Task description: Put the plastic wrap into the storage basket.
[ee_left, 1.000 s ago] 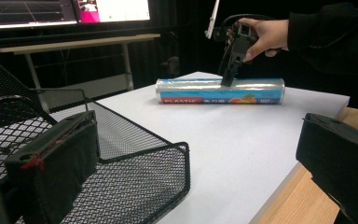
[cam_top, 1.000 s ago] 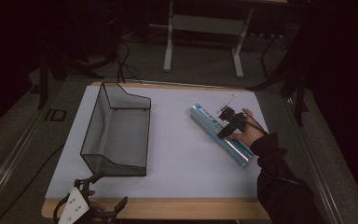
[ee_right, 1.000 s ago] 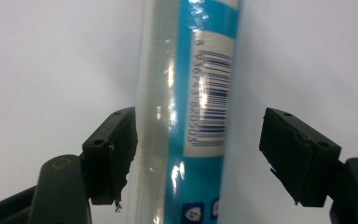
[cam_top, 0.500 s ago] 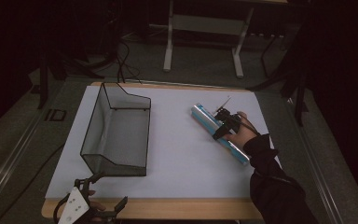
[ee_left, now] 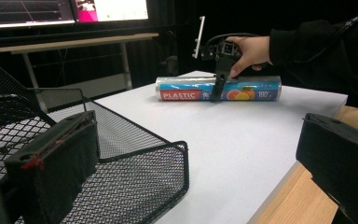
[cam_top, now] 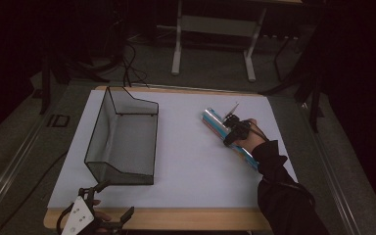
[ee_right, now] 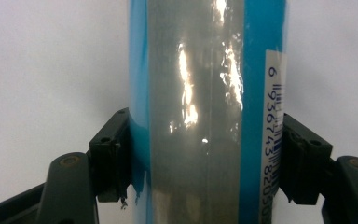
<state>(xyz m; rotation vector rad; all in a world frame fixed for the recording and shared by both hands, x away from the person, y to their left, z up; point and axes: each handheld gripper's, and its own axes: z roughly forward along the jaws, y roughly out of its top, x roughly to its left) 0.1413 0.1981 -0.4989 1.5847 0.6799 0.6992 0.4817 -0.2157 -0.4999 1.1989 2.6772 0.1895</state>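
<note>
A roll of plastic wrap [cam_top: 212, 120] in a blue label lies slantwise on the white table top [cam_top: 191, 171], right of centre. My right gripper [cam_top: 228, 139] points down over the roll's middle. Its jaws have just been closing, and in the right gripper view [ee_right: 205, 163] both pads press on the sides of the roll [ee_right: 196, 93]. The left gripper view shows that gripper [ee_left: 216, 91] astride the roll [ee_left: 182, 88]. My left gripper [cam_top: 113, 199] rests open at the table's near left edge, its jaws [ee_left: 191, 182] wide apart with nothing between them.
A black wire mesh basket [cam_top: 132, 103] stands on the left half of the table, its near corner [ee_left: 168, 154] just in front of my left gripper. The wooden table edge [cam_top: 186, 218] runs along the front. Table legs and cables lie on the floor behind.
My right gripper has sunk a little onto the roll and slid slightly along it. The left gripper and the basket have stayed put.
</note>
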